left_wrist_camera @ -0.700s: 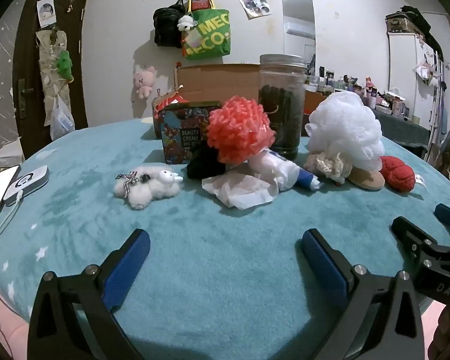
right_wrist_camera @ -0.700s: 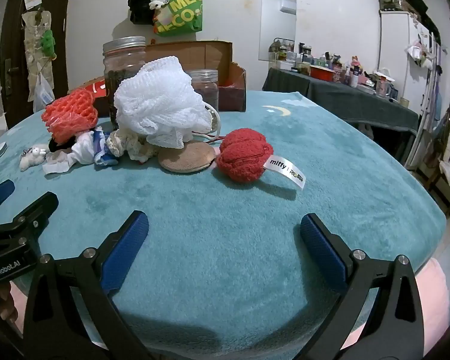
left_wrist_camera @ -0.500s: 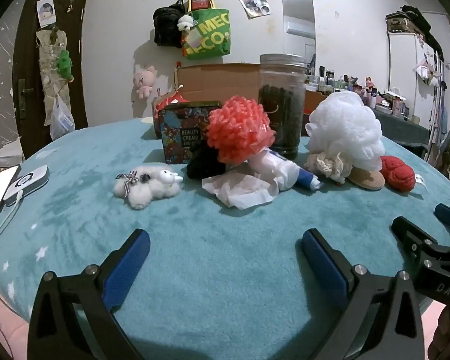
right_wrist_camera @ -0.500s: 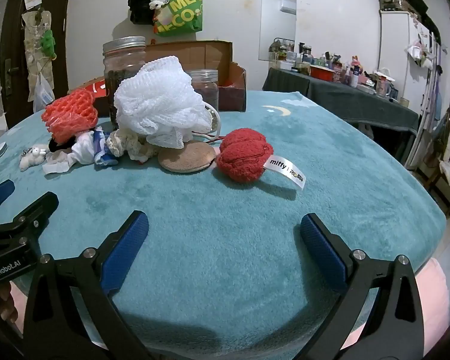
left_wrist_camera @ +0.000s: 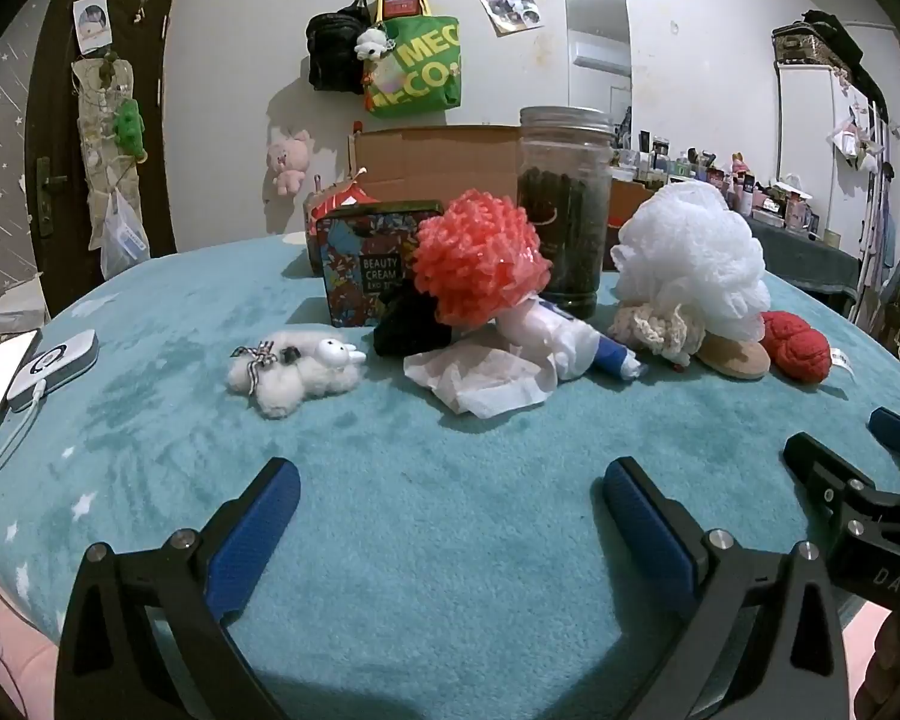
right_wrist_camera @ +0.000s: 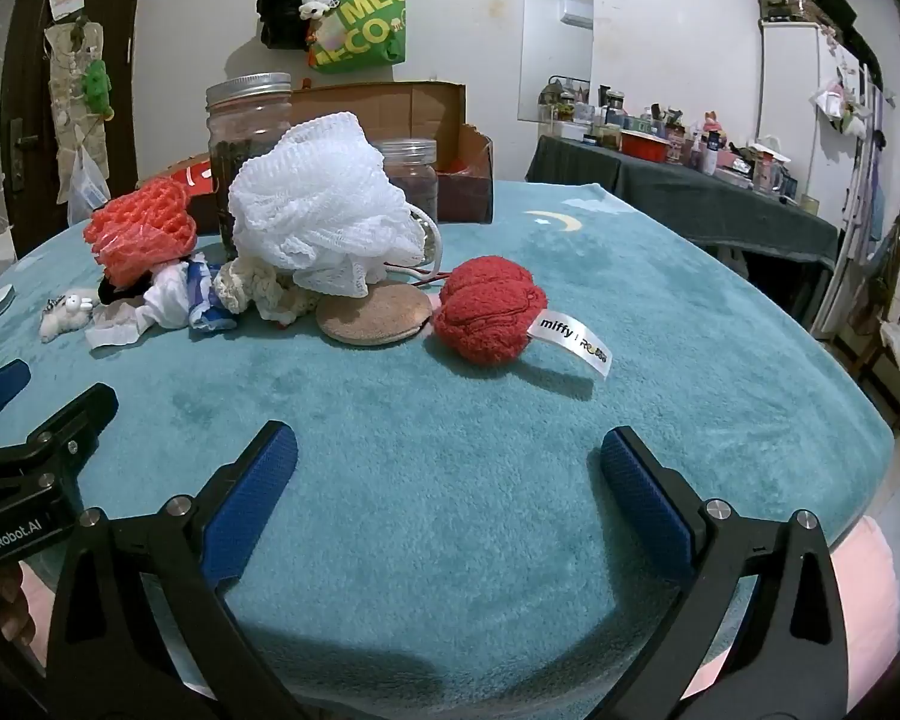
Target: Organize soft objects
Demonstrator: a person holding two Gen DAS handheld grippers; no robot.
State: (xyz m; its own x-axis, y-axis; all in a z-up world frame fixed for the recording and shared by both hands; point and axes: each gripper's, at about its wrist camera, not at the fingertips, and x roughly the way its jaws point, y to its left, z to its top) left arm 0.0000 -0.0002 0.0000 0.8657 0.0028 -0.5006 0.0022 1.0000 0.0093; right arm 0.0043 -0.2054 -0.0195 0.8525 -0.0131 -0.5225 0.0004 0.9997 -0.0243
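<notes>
Teal plush blanket [left_wrist_camera: 450, 540] covers a round surface in a cluttered bedroom. Soft items sit in one heap mid-surface: white mesh pouf [right_wrist_camera: 318, 222] on top of a cream crochet piece [right_wrist_camera: 252, 288] and touching a tan round pad [right_wrist_camera: 375, 315]; red knit ball [right_wrist_camera: 489, 318] with its "miffy" tag just beside the pad; coral mesh pouf [left_wrist_camera: 477, 264] propped on a crumpled tissue [left_wrist_camera: 486, 372] and a white tube [left_wrist_camera: 570, 342]. Small fluffy sheep toy [left_wrist_camera: 297, 369] lies apart, to the heap's left in the left wrist view.

Risks, judged: poufs squash and slip out of a wide pinch; lifting one may drag its cord or the tissue along; tall glass jar [left_wrist_camera: 564, 204] directly behind could get knocked.

Left gripper [left_wrist_camera: 450, 516] and right gripper [right_wrist_camera: 450, 474]: both spread wide, nothing between the pads, hovering near the front edge, well short of the heap.
</notes>
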